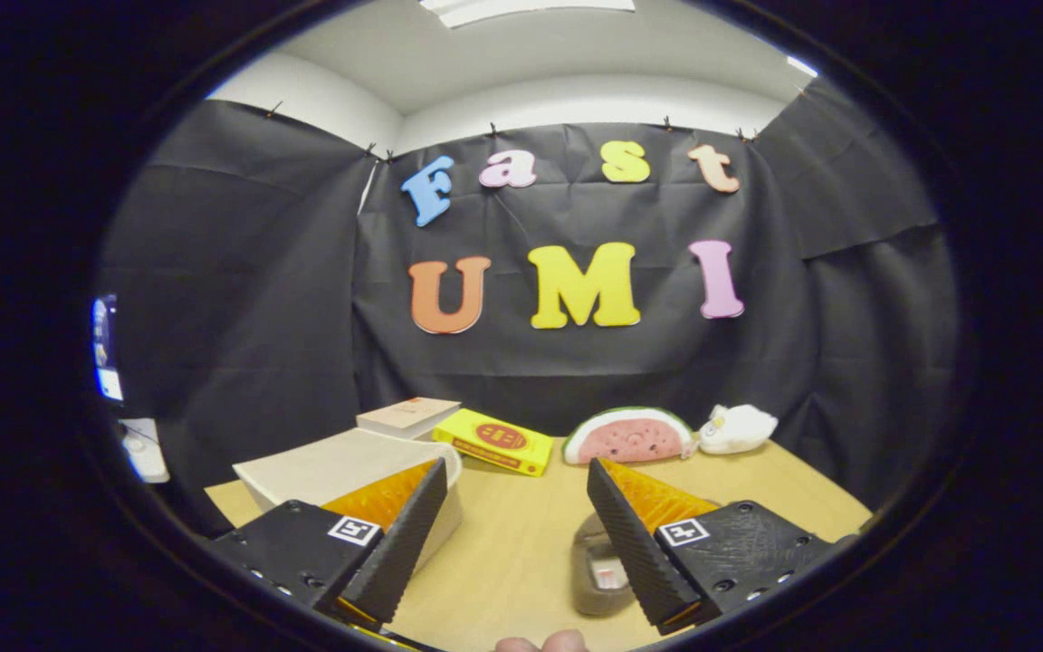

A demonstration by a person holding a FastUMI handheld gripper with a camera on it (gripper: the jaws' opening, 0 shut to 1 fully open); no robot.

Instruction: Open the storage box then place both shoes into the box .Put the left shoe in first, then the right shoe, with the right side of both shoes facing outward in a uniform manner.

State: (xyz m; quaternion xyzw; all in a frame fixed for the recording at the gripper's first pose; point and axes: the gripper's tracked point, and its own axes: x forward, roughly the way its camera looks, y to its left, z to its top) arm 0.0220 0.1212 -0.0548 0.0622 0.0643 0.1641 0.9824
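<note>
- The gripper point(516, 484) is held level above the table point(512, 561), its fingers wide apart with nothing between them.
- The closed storage box point(340, 471) sits behind the left finger.
- One shoe point(598, 566) lies by the right finger.

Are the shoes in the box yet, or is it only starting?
Only starting. Nothing looks done: the storage box beside the left finger has its lid closed. In hand: nothing; the gripper is open above the table. One shoe lies by the right finger, outside the box. Left: open the box, then put both shoes in, left one first.
</note>
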